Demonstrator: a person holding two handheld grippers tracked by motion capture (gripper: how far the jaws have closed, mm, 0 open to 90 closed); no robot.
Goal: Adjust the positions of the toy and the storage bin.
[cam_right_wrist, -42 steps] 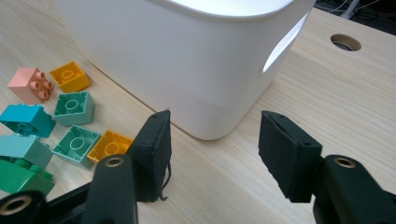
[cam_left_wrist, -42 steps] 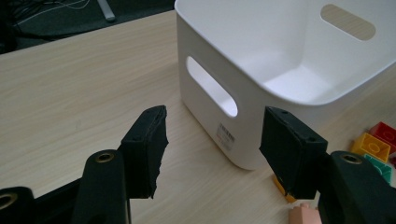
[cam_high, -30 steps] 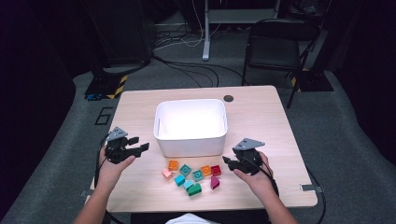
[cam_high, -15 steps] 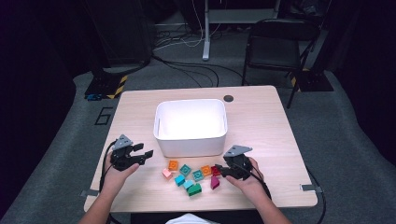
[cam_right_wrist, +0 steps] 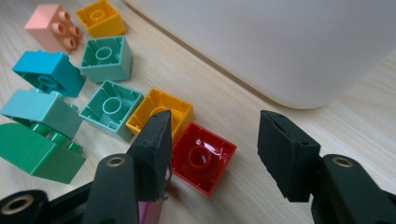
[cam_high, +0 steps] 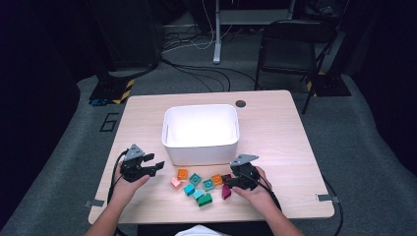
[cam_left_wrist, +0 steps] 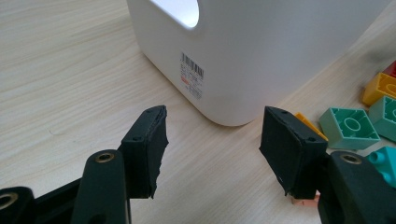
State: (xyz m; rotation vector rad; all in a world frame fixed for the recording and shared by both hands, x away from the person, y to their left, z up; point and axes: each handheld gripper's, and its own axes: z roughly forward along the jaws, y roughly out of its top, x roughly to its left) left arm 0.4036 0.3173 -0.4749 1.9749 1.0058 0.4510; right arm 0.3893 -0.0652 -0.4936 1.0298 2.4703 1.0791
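Observation:
A cluster of several toy bricks lies in front of the white bin (cam_high: 201, 150). Among them are a red brick (cam_right_wrist: 203, 156), an orange brick (cam_right_wrist: 161, 109), teal bricks (cam_right_wrist: 112, 107), a pink brick (cam_right_wrist: 51, 28) and a green brick (cam_right_wrist: 37, 151). My right gripper (cam_high: 225, 180) is low at the cluster's right end. Its jaws have just been opening and stand either side of the red brick (cam_high: 227, 176) without pressing it (cam_right_wrist: 215, 140). My left gripper (cam_high: 156, 167) is open left of the cluster, facing the bin's corner (cam_left_wrist: 212, 140), with bare table between its jaws.
The bin (cam_left_wrist: 261, 60) stands empty at the table's centre, close behind both grippers. A magenta brick (cam_high: 226, 192) lies by the right hand. A round cable hole (cam_high: 240, 103) sits at the table's back edge. A black chair (cam_high: 290, 49) stands beyond the table.
Both hands have come down toward the table. The right gripper has shifted left onto the end of the brick cluster. The left gripper has drifted slightly right.

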